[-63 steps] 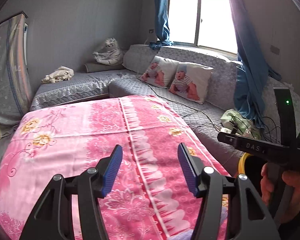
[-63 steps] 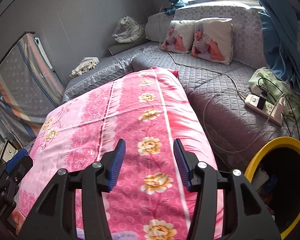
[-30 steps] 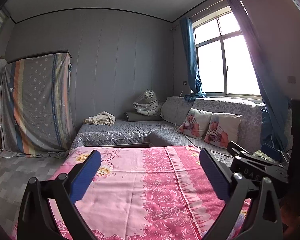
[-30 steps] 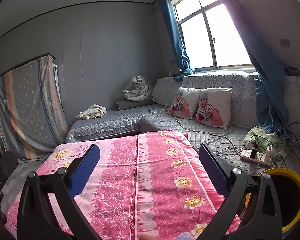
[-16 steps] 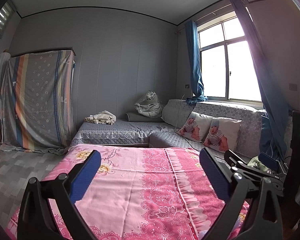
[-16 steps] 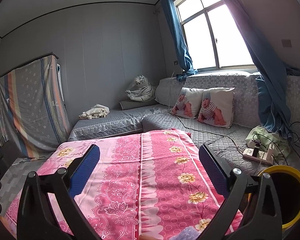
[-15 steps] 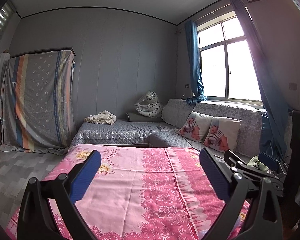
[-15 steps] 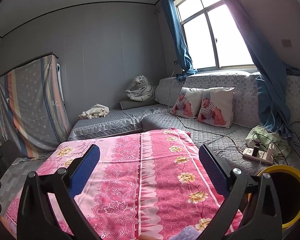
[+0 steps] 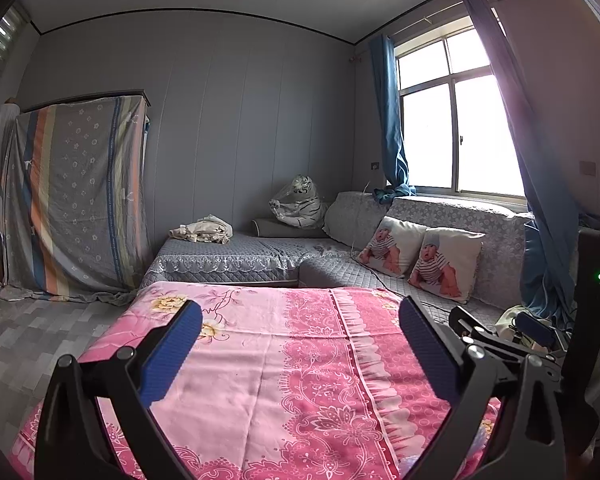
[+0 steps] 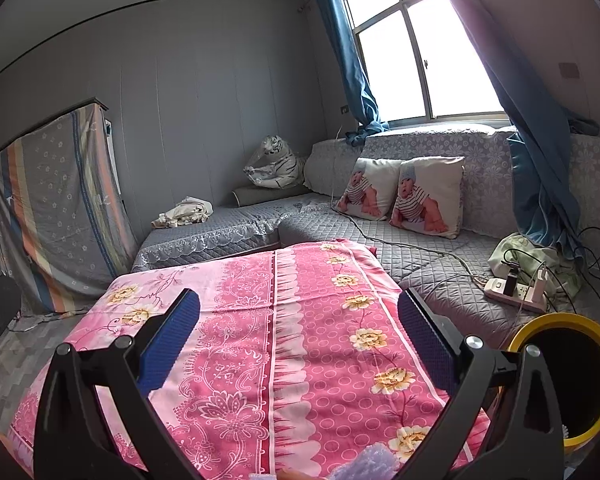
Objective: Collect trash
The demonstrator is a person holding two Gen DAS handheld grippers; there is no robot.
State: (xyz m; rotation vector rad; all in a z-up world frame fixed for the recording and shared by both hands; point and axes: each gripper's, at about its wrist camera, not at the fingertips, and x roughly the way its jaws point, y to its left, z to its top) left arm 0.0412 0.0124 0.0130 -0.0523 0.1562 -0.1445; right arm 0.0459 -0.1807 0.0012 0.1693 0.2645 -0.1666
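Observation:
My left gripper [image 9: 300, 350] is open wide and empty above a table covered in a pink flowered cloth [image 9: 280, 364]. My right gripper [image 10: 298, 344] is also open wide and empty over the same cloth [image 10: 284, 340]. A yellow-rimmed bin [image 10: 568, 376] with a dark inside stands at the right of the table. A small pale purple crumpled piece [image 10: 366, 464] lies at the near edge of the cloth, below the right gripper. The right gripper's body [image 9: 540, 340] shows at the right of the left wrist view.
A grey L-shaped sofa [image 10: 380, 236] runs behind the table with two baby-print pillows [image 10: 404, 194], a plush tiger [image 10: 274, 168] and a crumpled cloth [image 10: 184, 210]. A power strip with cables [image 10: 516, 288] lies on the sofa near the bin. A cloth-draped cabinet [image 9: 72, 196] stands left.
Both grippers have opened wide and tilted up from looking down at the cloth to looking across the room. In the last half second the right view dipped slightly lower.

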